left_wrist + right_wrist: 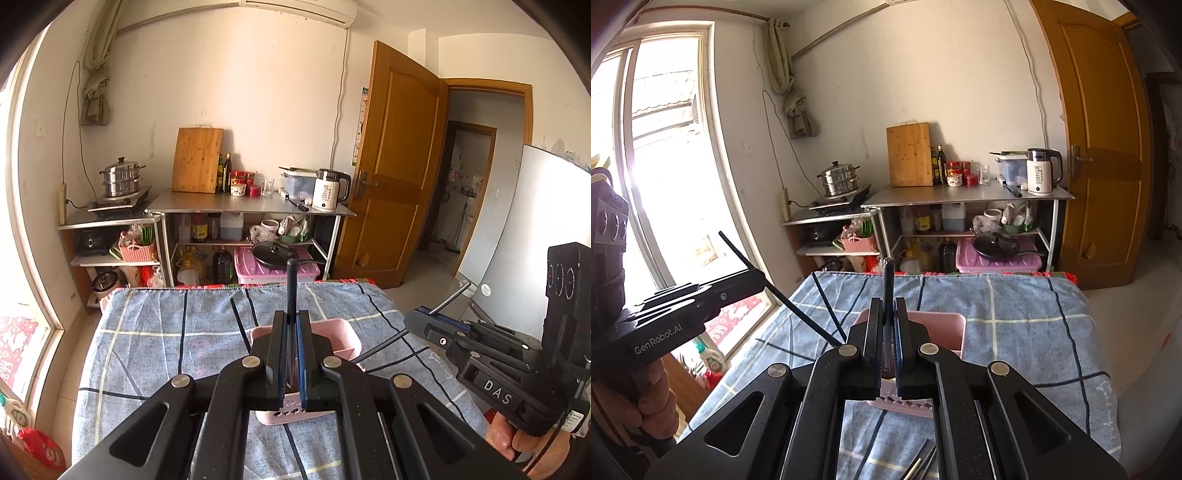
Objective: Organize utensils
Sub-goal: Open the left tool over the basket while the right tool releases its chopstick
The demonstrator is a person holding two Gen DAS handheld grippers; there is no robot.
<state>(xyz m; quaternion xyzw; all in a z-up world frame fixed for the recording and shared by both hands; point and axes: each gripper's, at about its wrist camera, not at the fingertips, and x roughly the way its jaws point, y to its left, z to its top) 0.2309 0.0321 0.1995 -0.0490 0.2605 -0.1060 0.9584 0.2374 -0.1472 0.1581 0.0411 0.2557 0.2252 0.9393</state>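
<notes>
Two grippers, left gripper [291,328] and right gripper [889,325], each clamp one black chopstick [291,284] upright over the pink utensil holder [340,332] on the near checked tablecloth [155,332], likely ready to drop in.

A steel counter [251,205] stands against the cream back wall [258,92] and anchors the room. On it lean a bamboo cutting board [197,160], bottles, jars and a white kettle [330,190]; beneath it sit oil jugs and a pink bin [275,271] carrying a lidded pan. Left of the counter, a lower shelf bears a steel steamer pot [121,177], and beyond that a tall window [665,166] pours in hard daylight. Right of the counter a wooden door [395,166] stands open. Above, an air conditioner [299,9] hangs. Before the counter lies a blue checked cloth [155,332].
</notes>
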